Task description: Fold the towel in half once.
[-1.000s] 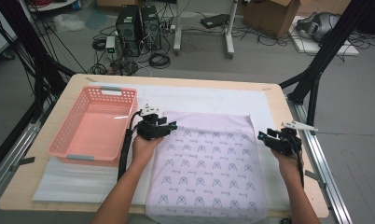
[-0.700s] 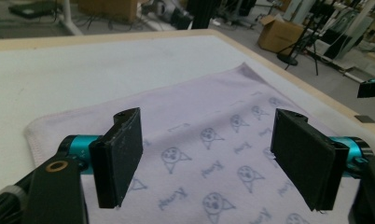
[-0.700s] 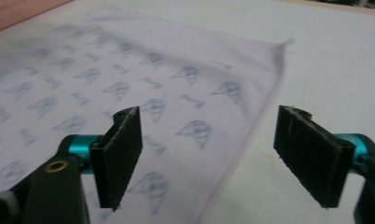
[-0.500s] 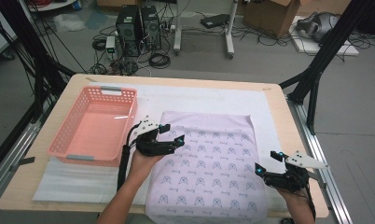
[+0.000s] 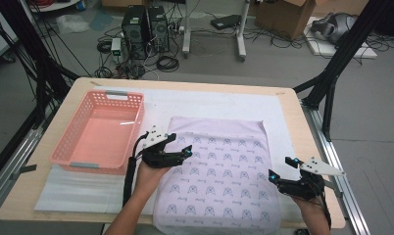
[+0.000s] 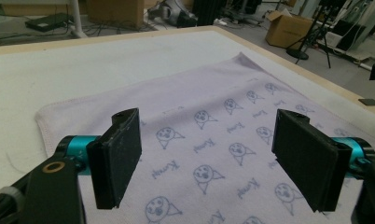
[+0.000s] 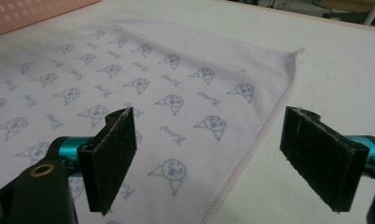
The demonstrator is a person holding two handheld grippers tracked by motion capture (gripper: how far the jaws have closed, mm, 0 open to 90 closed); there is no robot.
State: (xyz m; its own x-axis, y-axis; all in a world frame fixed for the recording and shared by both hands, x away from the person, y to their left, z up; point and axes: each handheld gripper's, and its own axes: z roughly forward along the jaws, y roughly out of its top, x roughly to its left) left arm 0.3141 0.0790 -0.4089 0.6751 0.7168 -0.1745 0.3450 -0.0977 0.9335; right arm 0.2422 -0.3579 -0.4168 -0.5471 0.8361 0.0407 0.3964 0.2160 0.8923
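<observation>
Pale lilac cloth printed with small blue cat faces point(image 5: 219, 176) lies flat on the white mat of the wooden worktop point(image 5: 293, 112), long axis running 12 to 6 o'clock in the high view, near end overhanging the worktop edge. Left tool point(image 5: 185, 153) hovers over the cloth's 9 o'clock edge, jaws just opened wide, nothing between them. Right tool point(image 5: 278, 169) sits at the 3 o'clock edge, lower down, jaws likewise just opened, stitched hem point(image 7: 251, 149) running under the gap. Each side edge lies directly beneath its own tool; likely next a pinch on both edges. Pink plastic basket point(image 5: 99, 132) stands at 9 o'clock, apart.
</observation>
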